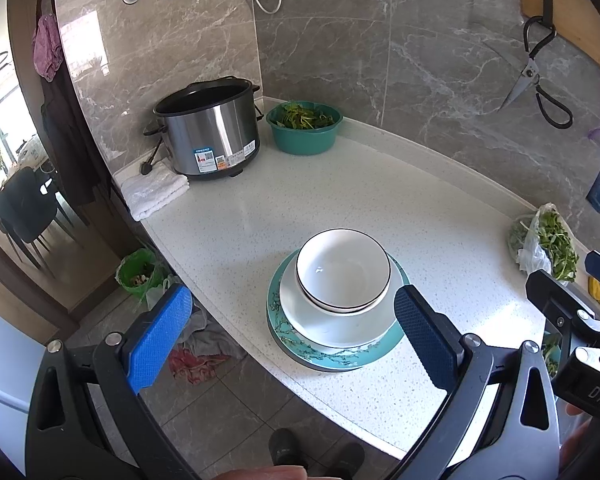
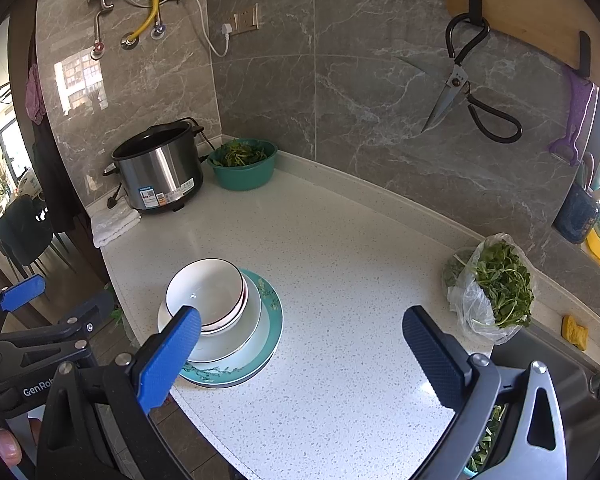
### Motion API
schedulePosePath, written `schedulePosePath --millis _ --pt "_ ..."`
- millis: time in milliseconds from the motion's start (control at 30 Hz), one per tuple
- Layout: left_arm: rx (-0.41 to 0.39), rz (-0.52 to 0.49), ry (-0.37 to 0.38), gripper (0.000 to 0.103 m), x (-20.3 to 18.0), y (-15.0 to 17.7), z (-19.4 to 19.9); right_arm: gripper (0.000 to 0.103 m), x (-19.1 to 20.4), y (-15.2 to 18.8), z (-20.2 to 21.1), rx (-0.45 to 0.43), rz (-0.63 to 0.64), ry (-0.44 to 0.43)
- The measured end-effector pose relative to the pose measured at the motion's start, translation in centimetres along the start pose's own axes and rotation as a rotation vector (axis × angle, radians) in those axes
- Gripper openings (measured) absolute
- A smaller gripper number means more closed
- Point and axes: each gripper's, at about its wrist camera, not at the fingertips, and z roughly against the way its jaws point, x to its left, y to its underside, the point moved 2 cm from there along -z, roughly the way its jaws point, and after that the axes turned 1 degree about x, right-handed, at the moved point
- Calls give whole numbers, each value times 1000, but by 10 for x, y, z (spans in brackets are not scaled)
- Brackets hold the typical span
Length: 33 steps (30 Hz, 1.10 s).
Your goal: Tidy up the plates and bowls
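Observation:
A stack stands near the counter's front edge: a teal flowered plate (image 1: 340, 354) (image 2: 270, 326) at the bottom, a white plate (image 1: 328, 328) (image 2: 236, 340) on it, and white bowls (image 1: 342, 270) (image 2: 206, 292) with dark rims nested on top. My left gripper (image 1: 296, 340) hangs open just in front of the stack, empty, its fingers either side of it and above. My right gripper (image 2: 302, 356) is open and empty too, over bare counter to the right of the stack. The right gripper (image 1: 572, 300) also shows at the edge of the left wrist view.
A steel cooker pot (image 1: 210, 132) and a green basin of greens (image 1: 304, 126) stand at the back corner, a folded white towel (image 1: 154, 194) beside them. A plastic bag of greens (image 2: 496, 288) lies at the right near the sink. Scissors (image 2: 464, 80) hang on the wall.

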Motion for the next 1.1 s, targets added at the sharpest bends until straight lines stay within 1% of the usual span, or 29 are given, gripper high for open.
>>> schedulePosePath --millis 1100 --pt "9 3 -10 103 -1 7 0 103 0 5 -8 9 8 -4"
